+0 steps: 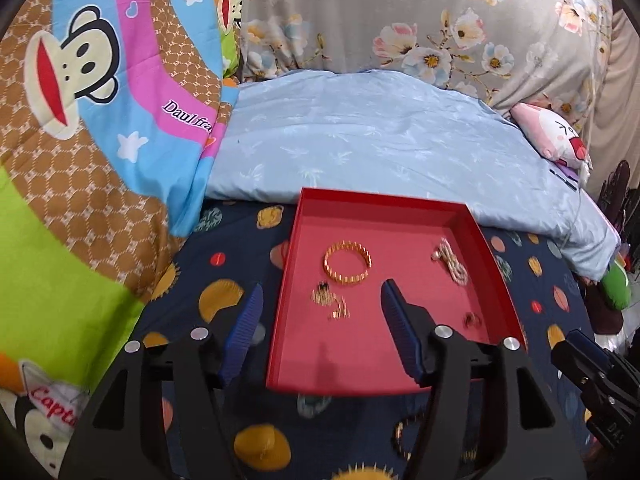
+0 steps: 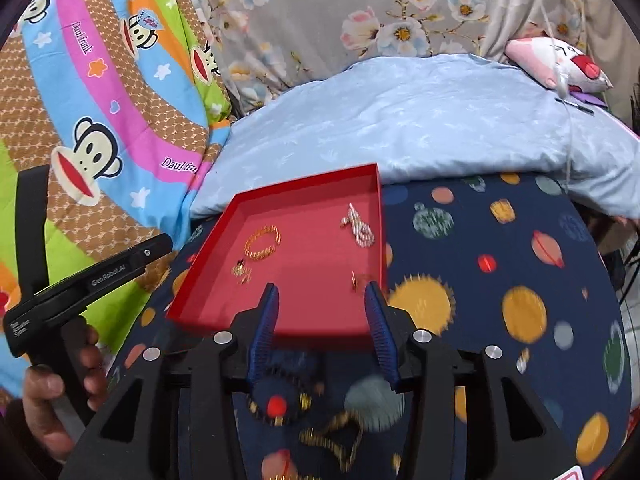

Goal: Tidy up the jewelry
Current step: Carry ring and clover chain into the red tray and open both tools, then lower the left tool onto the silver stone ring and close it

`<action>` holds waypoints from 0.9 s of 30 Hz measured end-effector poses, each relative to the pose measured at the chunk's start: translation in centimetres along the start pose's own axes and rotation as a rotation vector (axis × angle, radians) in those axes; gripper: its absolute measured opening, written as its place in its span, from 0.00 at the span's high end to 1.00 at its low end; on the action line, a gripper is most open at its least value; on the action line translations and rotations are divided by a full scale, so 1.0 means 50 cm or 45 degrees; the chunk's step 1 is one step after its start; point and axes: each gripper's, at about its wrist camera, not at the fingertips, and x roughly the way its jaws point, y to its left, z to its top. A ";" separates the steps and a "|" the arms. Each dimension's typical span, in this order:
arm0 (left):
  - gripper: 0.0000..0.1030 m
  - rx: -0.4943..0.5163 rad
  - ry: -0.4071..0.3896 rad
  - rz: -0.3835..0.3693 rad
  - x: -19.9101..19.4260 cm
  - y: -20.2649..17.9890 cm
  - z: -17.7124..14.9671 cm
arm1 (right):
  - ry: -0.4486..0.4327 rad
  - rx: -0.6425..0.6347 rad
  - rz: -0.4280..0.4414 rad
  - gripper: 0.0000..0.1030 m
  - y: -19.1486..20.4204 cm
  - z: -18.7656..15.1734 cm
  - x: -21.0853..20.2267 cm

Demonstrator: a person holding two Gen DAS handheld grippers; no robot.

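- Both sets of tongs are open and hold nothing: left tongs (image 1: 320, 312) hover over the red tray (image 1: 394, 204), right tongs (image 2: 322, 312) at its near edge.
- Gold bracelet (image 1: 347, 263), pale chain (image 1: 450, 263) and small pieces lie in the tray; chains (image 2: 332, 436) remain on the bed sheet (image 2: 500, 240).
- Risk: the soft bed could let the tray tip, and fine chains may snag or slip.
- Around: bright quilts, blue pillow (image 1: 380, 132).
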 end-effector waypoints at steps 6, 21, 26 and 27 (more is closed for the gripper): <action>0.38 0.032 0.056 -0.011 -0.069 -0.013 -0.115 | 0.066 0.013 -0.049 0.57 -0.009 -0.119 -0.082; 0.33 0.050 0.275 -0.050 -0.140 -0.011 -0.336 | 0.224 0.009 -0.100 0.57 -0.016 -0.306 -0.157; 0.27 0.086 0.267 -0.071 -0.156 -0.032 -0.364 | 0.251 0.008 -0.102 0.57 -0.016 -0.334 -0.162; 0.27 0.093 0.269 -0.078 -0.155 -0.038 -0.367 | 0.254 0.008 -0.103 0.57 -0.016 -0.336 -0.162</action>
